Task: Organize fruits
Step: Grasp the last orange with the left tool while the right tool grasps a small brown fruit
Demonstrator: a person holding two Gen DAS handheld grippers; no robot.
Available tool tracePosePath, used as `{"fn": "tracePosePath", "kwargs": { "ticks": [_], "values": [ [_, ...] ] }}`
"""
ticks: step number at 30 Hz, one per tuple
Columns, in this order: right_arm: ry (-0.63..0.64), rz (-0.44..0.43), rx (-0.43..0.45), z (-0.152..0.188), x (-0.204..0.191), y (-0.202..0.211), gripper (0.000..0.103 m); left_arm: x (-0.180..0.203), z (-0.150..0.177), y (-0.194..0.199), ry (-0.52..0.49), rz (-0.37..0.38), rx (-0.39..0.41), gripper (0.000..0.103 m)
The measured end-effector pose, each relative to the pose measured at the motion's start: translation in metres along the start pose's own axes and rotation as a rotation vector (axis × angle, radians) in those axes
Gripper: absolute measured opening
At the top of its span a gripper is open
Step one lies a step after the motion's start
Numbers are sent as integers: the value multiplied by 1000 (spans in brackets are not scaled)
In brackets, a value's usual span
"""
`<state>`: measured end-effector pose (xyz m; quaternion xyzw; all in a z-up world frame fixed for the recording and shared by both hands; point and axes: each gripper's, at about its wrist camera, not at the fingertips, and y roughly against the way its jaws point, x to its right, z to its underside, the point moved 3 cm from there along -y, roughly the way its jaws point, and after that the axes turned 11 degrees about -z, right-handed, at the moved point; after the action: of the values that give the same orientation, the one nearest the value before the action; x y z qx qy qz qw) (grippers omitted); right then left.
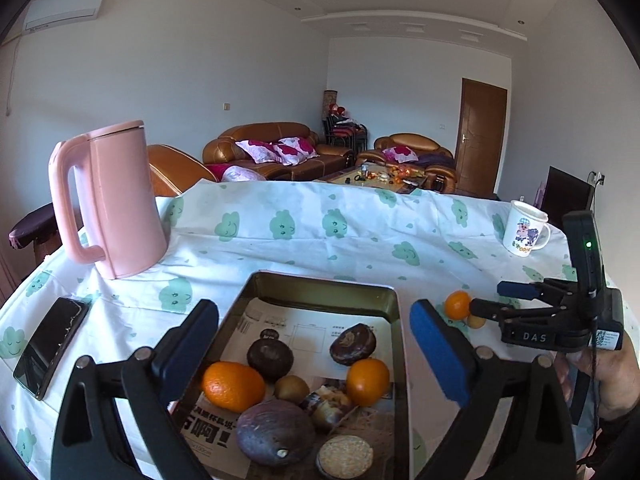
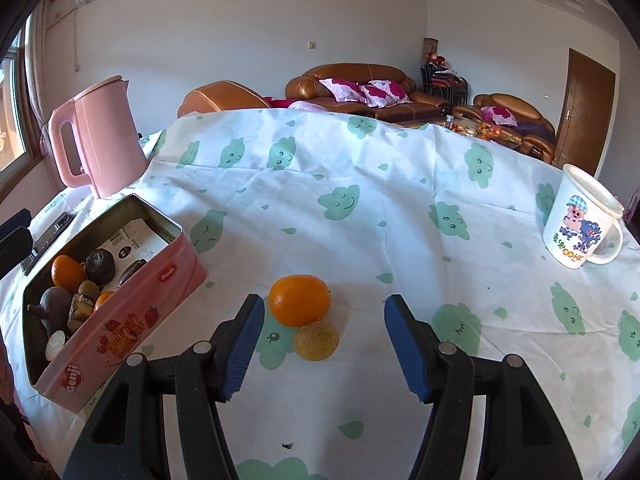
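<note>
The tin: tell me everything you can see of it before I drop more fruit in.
The tin is a rectangular metal box, open with no lid in view, pink outside with printed strawberries and the words Genji and Monde, dull gold inside. It sits flat on the tablecloth, near the kettle. Printed paper lines its floor; on it lie two oranges, several dark round fruits, a small brownish one and other bits. The left gripper hovers open over it; no contact shows.

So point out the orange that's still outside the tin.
The orange on the cloth in front of the right tool, touching a small yellow fruit. The other two lie inside the tin.
</note>
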<state>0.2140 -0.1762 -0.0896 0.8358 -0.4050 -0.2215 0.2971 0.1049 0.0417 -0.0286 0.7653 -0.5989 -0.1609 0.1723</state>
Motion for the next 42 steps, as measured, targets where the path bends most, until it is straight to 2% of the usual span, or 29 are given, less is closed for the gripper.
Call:
{"fn": "tracePosePath", "kwargs": {
  "ticks": [3, 5, 7, 8, 13, 17, 21, 26, 28, 34, 36, 38, 40, 42],
  "values": [
    [-7, -18, -52, 6, 3, -10, 63, 14, -4, 1, -31, 11, 9, 98],
    [-17, -37, -66, 7, 5, -12, 54, 22, -6, 2, -45, 19, 12, 98],
    [-19, -41, -91, 8, 8, -16, 34, 30, -8, 2, -56, 27, 14, 98],
    [-27, -58, -96, 9, 9, -16, 29, 34, -9, 3, -61, 32, 13, 98],
    [-51, -41, -40, 10, 20, 1, 29, 65, -13, -2, -97, 79, -8, 98],
    [-110, -13, 25, 11, 44, 18, 29, 100, -14, -17, -117, 151, -61, 98],
    [-174, 25, 78, 14, 68, 35, 29, 132, -7, -40, -143, 182, -136, 98],
    [-209, 28, 117, 16, 81, 46, 29, 167, 2, -70, -187, 178, -220, 88],
    [-228, 20, 137, 16, 85, 50, 29, 177, 4, -81, -196, 169, -244, 83],
    [-241, 7, 159, 17, 86, 53, 29, 197, 12, -113, -203, 148, -321, 75],
    [-228, 16, 155, 17, 84, 53, 29, 202, 15, -122, -200, 167, -366, 67],
    [-217, 23, 150, 16, 82, 52, 29, 203, 17, -127, -185, 184, -399, 54],
    [-208, 32, 149, 16, 81, 52, 29, 203, 17, -127, -186, 195, -401, 51],
    [-201, 37, 152, 16, 80, 53, 29, 204, 17, -125, -184, 210, -397, 35]
  ]
}}
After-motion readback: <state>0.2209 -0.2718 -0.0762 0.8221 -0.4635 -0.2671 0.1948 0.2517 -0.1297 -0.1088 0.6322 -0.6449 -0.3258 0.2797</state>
